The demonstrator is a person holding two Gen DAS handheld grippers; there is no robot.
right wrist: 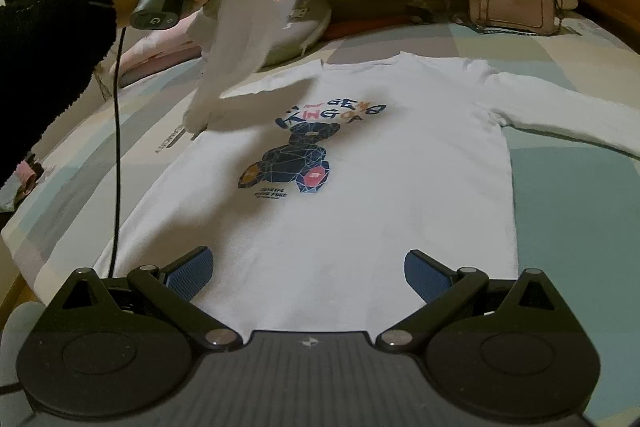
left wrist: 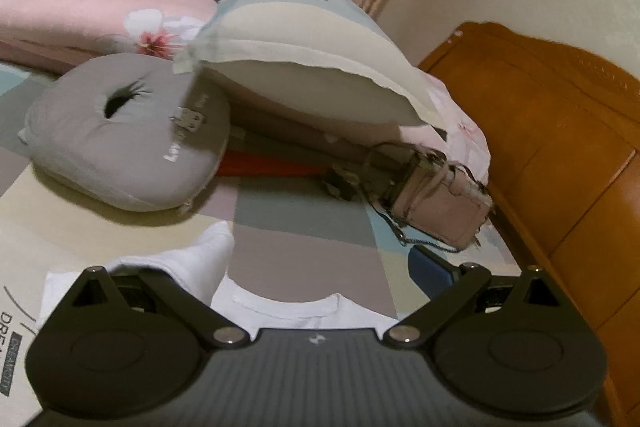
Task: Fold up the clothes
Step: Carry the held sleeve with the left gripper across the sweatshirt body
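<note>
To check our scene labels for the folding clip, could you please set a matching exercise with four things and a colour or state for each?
Things:
1. handbag
2. round cushion
3. right gripper
4. left sleeve

Colour or state:
a. lifted off the bed
b. grey
c. pink
d. open, over the hem of the shirt

Pairs: 1-c, 2-b, 3-d, 4-a
</note>
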